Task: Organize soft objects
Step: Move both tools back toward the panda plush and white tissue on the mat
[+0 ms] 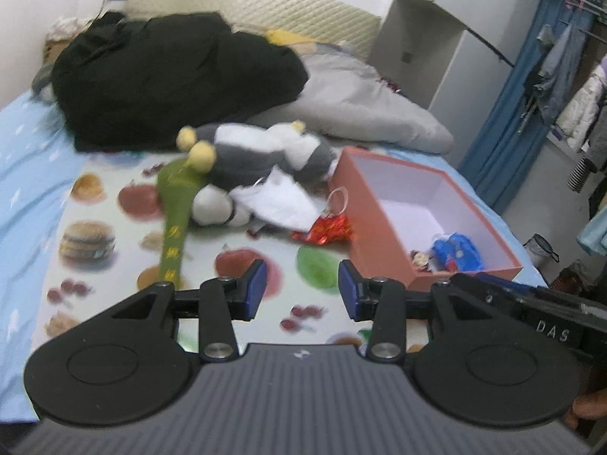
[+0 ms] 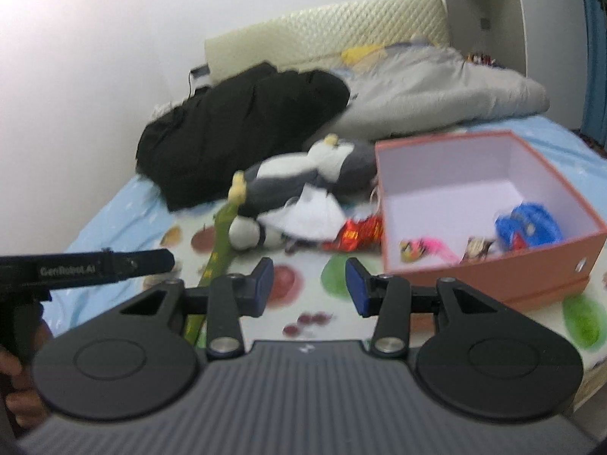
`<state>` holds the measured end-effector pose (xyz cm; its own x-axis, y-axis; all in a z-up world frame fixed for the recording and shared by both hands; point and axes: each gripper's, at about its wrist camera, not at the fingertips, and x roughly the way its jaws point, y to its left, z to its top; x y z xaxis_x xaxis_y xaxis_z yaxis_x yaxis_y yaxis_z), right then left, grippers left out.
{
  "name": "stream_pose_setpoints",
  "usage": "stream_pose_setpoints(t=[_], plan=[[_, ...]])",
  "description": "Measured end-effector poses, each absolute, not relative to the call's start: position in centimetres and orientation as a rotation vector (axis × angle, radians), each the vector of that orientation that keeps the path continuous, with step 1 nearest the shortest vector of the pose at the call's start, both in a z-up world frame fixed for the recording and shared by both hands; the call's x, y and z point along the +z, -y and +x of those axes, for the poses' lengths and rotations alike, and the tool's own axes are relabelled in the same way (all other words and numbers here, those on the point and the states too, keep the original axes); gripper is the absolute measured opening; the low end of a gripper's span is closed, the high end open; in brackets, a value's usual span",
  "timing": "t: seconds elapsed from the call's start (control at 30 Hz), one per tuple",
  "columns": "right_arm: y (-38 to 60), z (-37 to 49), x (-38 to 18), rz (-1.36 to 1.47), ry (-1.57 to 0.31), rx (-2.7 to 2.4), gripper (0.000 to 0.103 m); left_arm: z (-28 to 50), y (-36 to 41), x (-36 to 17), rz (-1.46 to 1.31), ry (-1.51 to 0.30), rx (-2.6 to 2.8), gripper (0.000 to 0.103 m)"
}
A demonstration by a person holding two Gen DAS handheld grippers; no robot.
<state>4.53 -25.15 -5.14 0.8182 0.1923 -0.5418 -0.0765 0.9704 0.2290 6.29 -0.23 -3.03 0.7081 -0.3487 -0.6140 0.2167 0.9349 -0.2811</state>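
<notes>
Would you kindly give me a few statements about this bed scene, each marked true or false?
1. Both grippers hold nothing. True: the left gripper and right gripper stand open over the fruit-print mat.
2. The pink box is closed with a lid. False: it is open on top.
3. A blue item lies inside the box. True.
4. The grey and white plush toy is in the box. False: it lies on the mat beside the box.
5. The black garment hangs on a rack. False: it is heaped on the bed.

A grey-and-white plush toy with yellow feet [image 1: 261, 151] lies sideways on the fruit-print mat [image 1: 114, 250], just beside the open pink cardboard box [image 1: 379, 223]
</notes>
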Motion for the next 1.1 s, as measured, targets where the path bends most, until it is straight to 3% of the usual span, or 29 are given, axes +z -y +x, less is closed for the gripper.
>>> stream_pose_setpoints(t=[0.37,0.47,1.1], plan=[[22.7,5.9,-8.3,0.159,-0.698,0.156,0.046,7.3,-3.0,-7.7,-0.250,-0.787,-0.239,0.054],[22.3,7.4,-8.9,0.131,-0.719,0.156,0.046,8.8,-2.8,-8.6,-0.241,-0.792,-0.231,0.059],[18.9,21.5,-14.3,-0.094,-0.816,0.169,0.045,24.1,-4.2,-13.9,-0.239,-0.741,-0.212,0.064]])
